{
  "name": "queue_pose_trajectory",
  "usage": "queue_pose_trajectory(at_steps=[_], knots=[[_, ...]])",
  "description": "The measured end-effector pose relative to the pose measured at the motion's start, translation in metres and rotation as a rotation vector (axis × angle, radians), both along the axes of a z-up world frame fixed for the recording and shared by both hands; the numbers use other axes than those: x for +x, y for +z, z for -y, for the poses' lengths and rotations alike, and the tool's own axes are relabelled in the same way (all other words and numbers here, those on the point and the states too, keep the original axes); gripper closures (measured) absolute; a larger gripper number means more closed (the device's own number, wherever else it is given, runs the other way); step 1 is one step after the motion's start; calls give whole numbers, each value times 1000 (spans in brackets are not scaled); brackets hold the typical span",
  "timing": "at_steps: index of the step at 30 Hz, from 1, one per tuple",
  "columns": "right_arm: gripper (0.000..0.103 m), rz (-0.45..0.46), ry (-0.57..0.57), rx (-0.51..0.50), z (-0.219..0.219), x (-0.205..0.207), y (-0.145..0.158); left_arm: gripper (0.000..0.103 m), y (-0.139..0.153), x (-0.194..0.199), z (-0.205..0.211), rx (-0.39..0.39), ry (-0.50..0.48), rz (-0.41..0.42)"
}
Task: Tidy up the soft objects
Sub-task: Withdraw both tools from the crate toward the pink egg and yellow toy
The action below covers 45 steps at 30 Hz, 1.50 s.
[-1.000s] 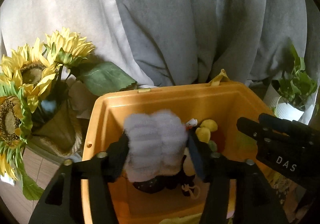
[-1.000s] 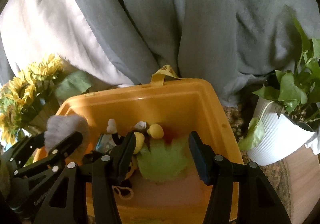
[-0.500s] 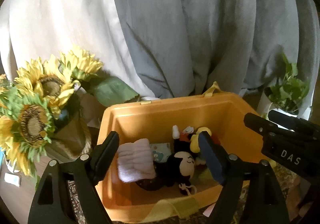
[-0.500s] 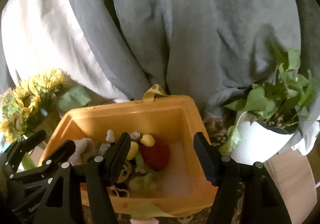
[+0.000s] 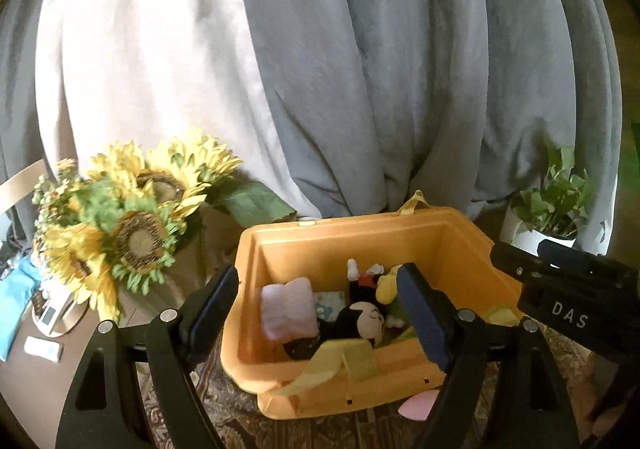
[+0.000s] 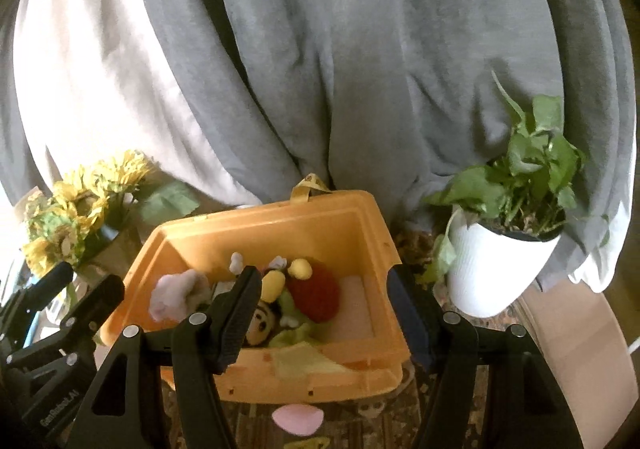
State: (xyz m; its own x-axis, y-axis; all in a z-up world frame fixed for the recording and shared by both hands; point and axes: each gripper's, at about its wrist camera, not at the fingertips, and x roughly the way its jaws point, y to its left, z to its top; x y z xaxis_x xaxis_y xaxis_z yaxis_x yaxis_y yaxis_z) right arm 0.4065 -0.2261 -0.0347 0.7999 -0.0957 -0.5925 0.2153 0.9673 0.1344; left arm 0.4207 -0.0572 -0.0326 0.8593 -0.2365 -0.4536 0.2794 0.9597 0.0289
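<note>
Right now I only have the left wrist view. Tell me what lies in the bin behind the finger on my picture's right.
Observer: A red plush lies in the orange bin's right part.
Operator: Report how the right gripper stands.
Observer: It is open, with nothing between its pads.
Operator: Check the rug before the bin.
Observer: Nearer than the pink piece lies a yellow scrap, at the picture's bottom edge.
</note>
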Motion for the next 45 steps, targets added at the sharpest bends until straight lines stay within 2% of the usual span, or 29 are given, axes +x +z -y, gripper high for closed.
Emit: queue_pose_trajectory(at_steps=[8, 15, 28, 45], knots=[[37, -7, 0, -4, -8, -23, 0, 21, 1, -28, -10, 3, 7, 5], [37, -31, -22, 17, -14, -43, -8, 21, -2, -40, -18, -14, -10, -37], [37, -170, -31, 54, -25, -61, -47, 21, -30, -52, -24, -18, -38, -150], [37, -351, 72, 77, -43, -57, -105, 21, -83, -57, -35, 67, -31, -299]])
